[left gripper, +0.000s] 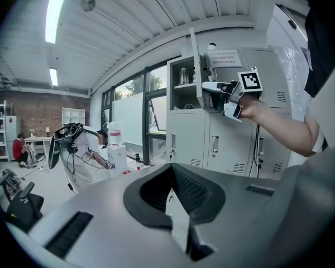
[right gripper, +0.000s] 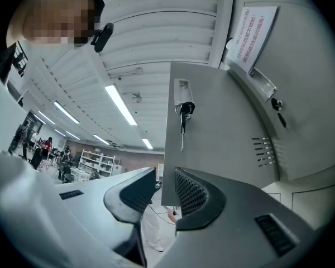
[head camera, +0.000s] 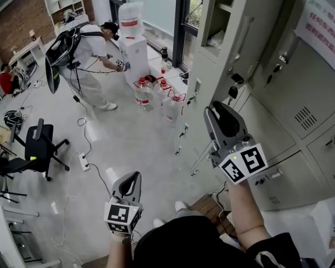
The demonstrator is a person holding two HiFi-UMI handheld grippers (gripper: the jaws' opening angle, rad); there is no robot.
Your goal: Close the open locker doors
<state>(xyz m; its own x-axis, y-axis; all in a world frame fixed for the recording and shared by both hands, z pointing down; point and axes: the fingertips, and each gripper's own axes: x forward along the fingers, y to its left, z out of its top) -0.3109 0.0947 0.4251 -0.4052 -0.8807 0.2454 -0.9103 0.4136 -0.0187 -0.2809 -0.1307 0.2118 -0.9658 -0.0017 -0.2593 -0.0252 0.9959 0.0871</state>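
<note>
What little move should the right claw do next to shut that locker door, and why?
Probably nudge the right claw against the open locker door and swing it toward the lockers. The door sticks out, its edge sits right at the claw's slightly parted jaws, and the key hangs in its lock.

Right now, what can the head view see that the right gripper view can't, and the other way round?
Only the head view shows the water bottles on the floor, a black office chair and the left gripper. Only the right gripper view shows the long ceiling lights. Both show the right gripper by the open locker door, and the paper notice with red print on the lockers.
</note>
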